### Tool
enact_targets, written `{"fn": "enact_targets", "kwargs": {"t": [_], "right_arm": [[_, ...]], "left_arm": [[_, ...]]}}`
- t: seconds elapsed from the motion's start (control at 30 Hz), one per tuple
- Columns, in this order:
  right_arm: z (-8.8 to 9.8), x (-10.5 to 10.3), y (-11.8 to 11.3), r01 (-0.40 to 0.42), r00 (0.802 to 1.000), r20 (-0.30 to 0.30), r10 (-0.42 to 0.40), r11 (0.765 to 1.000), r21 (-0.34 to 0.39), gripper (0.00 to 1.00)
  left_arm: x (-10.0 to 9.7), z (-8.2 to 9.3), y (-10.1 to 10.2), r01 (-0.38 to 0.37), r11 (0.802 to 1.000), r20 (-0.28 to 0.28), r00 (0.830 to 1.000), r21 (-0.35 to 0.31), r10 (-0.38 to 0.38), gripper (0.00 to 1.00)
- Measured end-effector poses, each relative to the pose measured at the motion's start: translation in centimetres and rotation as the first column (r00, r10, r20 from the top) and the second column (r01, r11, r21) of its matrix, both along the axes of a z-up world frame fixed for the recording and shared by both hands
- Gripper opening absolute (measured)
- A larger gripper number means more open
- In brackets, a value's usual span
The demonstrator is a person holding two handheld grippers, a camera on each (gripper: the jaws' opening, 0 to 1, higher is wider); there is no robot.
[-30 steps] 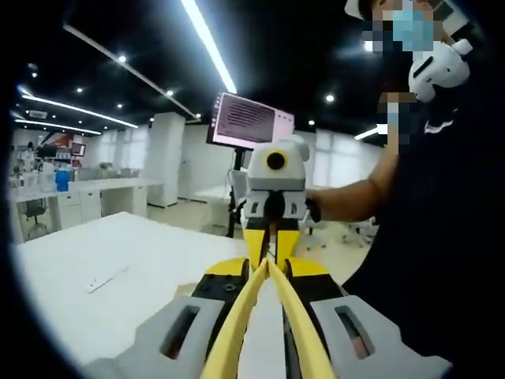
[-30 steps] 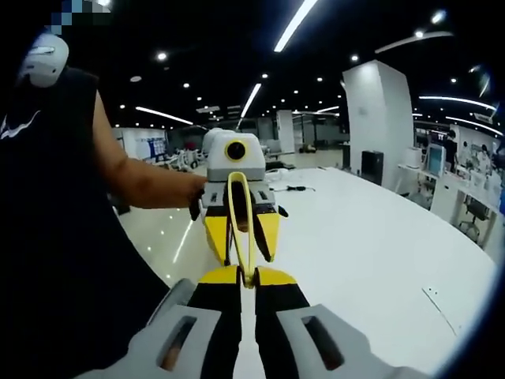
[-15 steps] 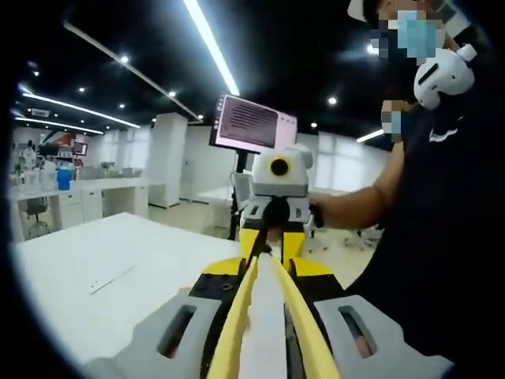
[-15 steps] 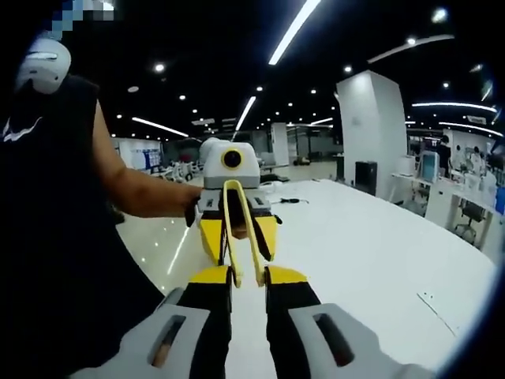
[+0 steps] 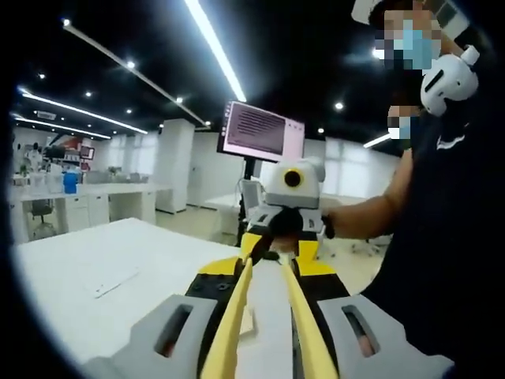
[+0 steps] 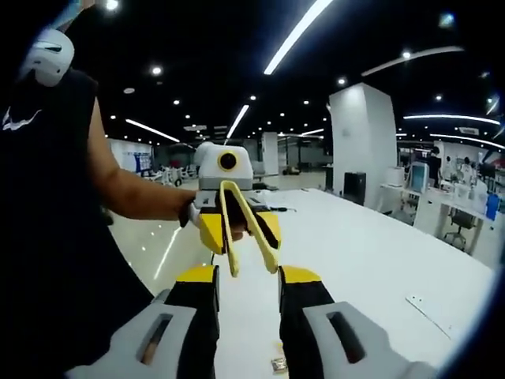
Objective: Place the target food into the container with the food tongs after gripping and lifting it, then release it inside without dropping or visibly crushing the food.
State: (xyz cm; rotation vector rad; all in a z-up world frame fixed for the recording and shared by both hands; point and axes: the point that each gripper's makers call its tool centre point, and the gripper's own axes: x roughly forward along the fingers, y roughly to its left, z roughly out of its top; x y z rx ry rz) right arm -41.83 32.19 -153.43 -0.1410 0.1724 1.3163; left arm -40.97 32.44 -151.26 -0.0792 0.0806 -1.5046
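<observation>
Yellow food tongs [image 5: 237,304] run forward between the jaws of my left gripper [image 5: 267,264], which is shut on them; their two arms stand slightly apart at the far end. In the right gripper view the same tongs [image 6: 228,233] hang from the left gripper [image 6: 237,229], bend uppermost and tips down. The tips reach the jaws of my right gripper [image 6: 248,276], which stands open with a gap on either side of them. That right gripper [image 5: 288,229] faces me in the left gripper view, held in a person's hand.
Both grippers are held above a long white table [image 6: 371,260]. A small pale scrap [image 5: 248,320] lies on it beneath the tongs, and a thin white strip [image 5: 114,280] lies farther left. A person [image 5: 442,237] stands close by. A monitor [image 5: 263,130] stands behind.
My right gripper, shut around the tong tips a second ago, has opened. The tong arms have sprung apart. Both views have shifted slightly.
</observation>
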Motion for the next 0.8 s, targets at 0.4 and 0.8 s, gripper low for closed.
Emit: {"fn": "enact_targets", "kwargs": {"t": [0.4, 0.8], "right_arm": [[-3.5, 3.7, -8.8, 0.337, 0.941, 0.039, -0.336, 0.941, -0.031, 0.75], [-6.0, 5.1, -14.1, 0.448, 0.894, 0.038, -0.447, 0.892, -0.061, 1.0]], "left_arm": [[1.8, -0.6, 2.1, -0.17, 0.985, 0.032, 0.985, 0.038, 0.169, 0.24], [1.0, -1.5, 3.1, -0.315, 0.947, 0.04, 0.949, 0.065, 0.313, 0.24]]}}
